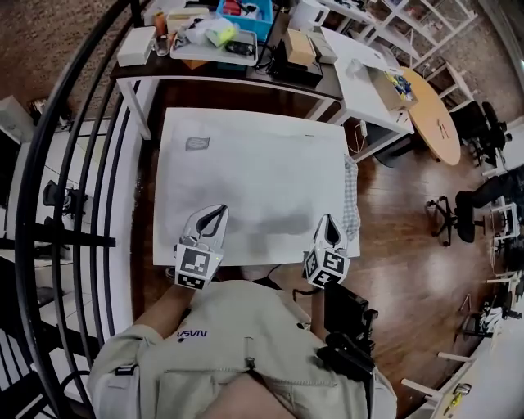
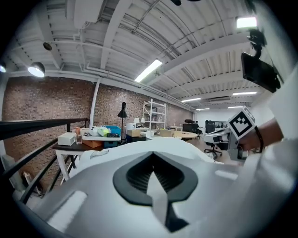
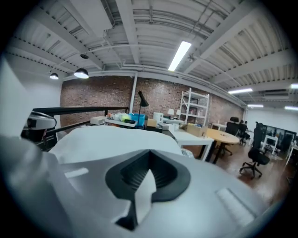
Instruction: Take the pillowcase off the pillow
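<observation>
A white pillowcase lies spread wide over the table, with a small grey label near its far left corner. I cannot tell the pillow apart from it. My left gripper is at the cloth's near left edge and my right gripper at its near right edge. In the left gripper view a strip of white cloth is pinched between the shut jaws. In the right gripper view a like strip of white cloth is pinched in the same way. The white cloth rises in a hump beyond the jaws.
A dark desk behind the table carries boxes and a blue bin. A checked cloth hangs at the table's right edge. A black railing runs along the left. White desks and a round table stand far right.
</observation>
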### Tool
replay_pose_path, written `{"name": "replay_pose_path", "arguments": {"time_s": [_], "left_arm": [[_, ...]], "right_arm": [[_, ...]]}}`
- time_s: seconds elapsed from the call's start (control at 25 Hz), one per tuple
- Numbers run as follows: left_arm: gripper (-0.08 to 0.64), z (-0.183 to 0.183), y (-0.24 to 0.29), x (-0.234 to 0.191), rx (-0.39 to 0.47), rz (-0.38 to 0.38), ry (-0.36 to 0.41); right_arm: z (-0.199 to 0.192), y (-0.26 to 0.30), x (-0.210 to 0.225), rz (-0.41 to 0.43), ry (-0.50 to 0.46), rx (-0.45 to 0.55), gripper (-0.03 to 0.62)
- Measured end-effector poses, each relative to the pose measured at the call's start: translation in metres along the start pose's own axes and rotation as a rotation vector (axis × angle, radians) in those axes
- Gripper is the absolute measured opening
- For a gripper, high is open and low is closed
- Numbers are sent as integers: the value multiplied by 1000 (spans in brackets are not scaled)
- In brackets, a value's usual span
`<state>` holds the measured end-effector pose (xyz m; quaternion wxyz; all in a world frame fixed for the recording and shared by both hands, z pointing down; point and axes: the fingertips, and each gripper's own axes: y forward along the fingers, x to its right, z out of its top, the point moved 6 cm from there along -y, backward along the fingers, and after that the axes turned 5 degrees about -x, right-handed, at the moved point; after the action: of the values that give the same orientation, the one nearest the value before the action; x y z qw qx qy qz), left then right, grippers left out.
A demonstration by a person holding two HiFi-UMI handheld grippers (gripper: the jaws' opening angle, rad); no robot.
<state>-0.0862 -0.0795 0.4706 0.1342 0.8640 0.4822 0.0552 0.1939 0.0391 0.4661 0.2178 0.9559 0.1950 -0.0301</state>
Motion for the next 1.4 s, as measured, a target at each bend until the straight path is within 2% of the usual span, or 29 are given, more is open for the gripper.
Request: {"name": "replay_pose_path", "arguments": {"time_s": [0.08,0.2,0.4,0.6,0.76,1.0,1.16,1.4], "left_arm": [[2,3,-10,12,6,23,3],[2,4,-21,36,10,59,6],[2,16,-32,105,49,82,36],[2,9,-53,171,29,159,38],[2,11,-71,215,45,225,66],[2,17,-90,215,75,261,62],[2,18,-95,213,105,226,91],[2,14,-130,190,118,195,132]], "right_arm": [[1,-7,1,25,19,26,3],[9,-23,1,76,-17,90,3],[8,-65,22,152,-18,184,3],[-14,-102,31,302,-23,211,3],[-32,-122,51,353,-3,213,3],[-32,-145,44,365,-2,252,3],[-37,-155,35,342,21,242,4],[-39,-172,4,296,15,251,3]]}}
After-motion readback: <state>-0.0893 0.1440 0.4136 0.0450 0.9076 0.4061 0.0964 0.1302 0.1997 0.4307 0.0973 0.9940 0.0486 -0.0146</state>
